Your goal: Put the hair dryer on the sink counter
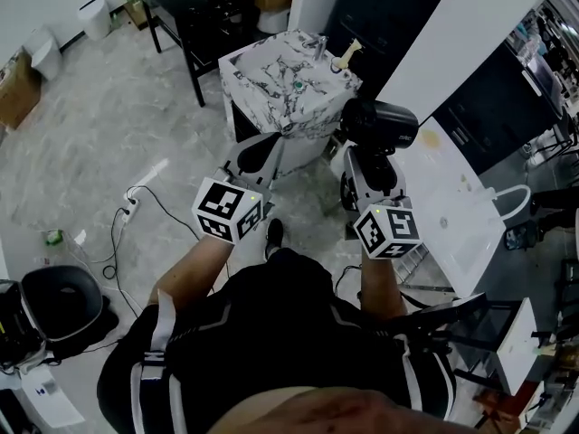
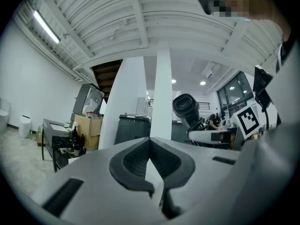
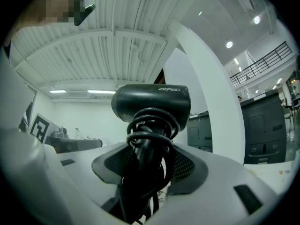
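A black hair dryer (image 1: 381, 125) with its cord wound round the handle stands upright in my right gripper (image 1: 365, 165), whose jaws are shut on the handle. In the right gripper view the hair dryer (image 3: 151, 102) rises out of the right gripper (image 3: 150, 168), barrel pointing sideways. My left gripper (image 1: 260, 155) is held level beside it with nothing in it; its pads (image 2: 140, 159) meet in the left gripper view, where the hair dryer (image 2: 186, 108) shows to the right. The marble sink counter (image 1: 271, 70), with a tap, stands just beyond both grippers.
A black table (image 1: 194, 7) stands behind the marble counter. To the right is a long white counter (image 1: 457, 220) with a curved tap, behind a white pillar (image 1: 470, 34). A power strip and cable (image 1: 131, 206) lie on the floor at left, near a dark round seat (image 1: 59, 301).
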The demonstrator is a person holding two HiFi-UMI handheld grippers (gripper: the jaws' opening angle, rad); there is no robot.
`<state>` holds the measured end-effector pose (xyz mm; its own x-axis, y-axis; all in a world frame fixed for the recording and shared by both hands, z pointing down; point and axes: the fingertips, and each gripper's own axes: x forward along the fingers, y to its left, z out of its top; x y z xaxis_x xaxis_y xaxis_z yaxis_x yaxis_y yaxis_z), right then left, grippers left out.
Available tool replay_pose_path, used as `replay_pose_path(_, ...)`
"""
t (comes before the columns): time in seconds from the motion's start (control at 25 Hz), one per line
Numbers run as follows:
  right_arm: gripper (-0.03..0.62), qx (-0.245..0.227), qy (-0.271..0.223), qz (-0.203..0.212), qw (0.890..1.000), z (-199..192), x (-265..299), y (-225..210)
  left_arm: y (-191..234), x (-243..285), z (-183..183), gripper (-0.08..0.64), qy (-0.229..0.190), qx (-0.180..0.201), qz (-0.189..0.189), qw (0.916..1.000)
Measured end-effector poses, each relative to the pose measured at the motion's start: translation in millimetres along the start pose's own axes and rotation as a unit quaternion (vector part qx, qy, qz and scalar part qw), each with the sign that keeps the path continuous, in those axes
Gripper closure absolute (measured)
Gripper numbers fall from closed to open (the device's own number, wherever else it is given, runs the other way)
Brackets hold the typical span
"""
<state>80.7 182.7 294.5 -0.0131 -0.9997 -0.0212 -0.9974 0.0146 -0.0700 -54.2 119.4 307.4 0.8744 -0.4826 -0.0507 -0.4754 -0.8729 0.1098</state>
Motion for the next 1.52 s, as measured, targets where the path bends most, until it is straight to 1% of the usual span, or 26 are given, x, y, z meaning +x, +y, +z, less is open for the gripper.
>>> replay_pose_path(0.2, 0.356, 0.001, -0.004, 0.01, 1.0, -0.5, 29.9, -5.9, 22.8, 17.8, 1.0, 0.558, 0.002, 0.008, 0.013, 0.9999)
replay_pose_path(0.4, 0.356, -0.003, -0.007, 0.017, 1.0, 4.5, 65.1, -12.7, 52.1, 41.8, 9.5, 0.558, 0.005, 0.014, 0.021, 0.9997)
replay_pose_path(0.6, 0.356, 0.002, -0.009, 0.025, 1.0, 2.6, 104.3, -25.8, 75.6, 78.2, 10.1, 0.558, 0.009, 0.019, 0.016, 0.9997)
replay_pose_path(0.88, 0.356, 0.009, -0.014, 0.022, 1.0, 6.7, 148.9, -53.5, 102.7, 122.6, 17.0, 0.56, 0.012, 0.027, 0.018, 0.9994)
replay_pose_path(1.08, 0.356, -0.012, -0.007, 0.016, 1.0, -3.3, 177.9, -72.8, 122.2, 154.2, 9.3, 0.558, 0.028, 0.029, 0.024, 0.9989)
replay_pose_path(1.36, 0.356, 0.008, -0.01, 0.023, 1.0, -11.4, 216.7, -100.9, 144.4, 199.4, 4.3, 0.56, 0.035, 0.036, 0.026, 0.9984)
replay_pose_path(1.52, 0.356, 0.008, -0.011, 0.028, 1.0, -14.8, 234.0, -112.2, 152.9, 219.6, 1.6, 0.56, 0.033, 0.041, 0.022, 0.9984)
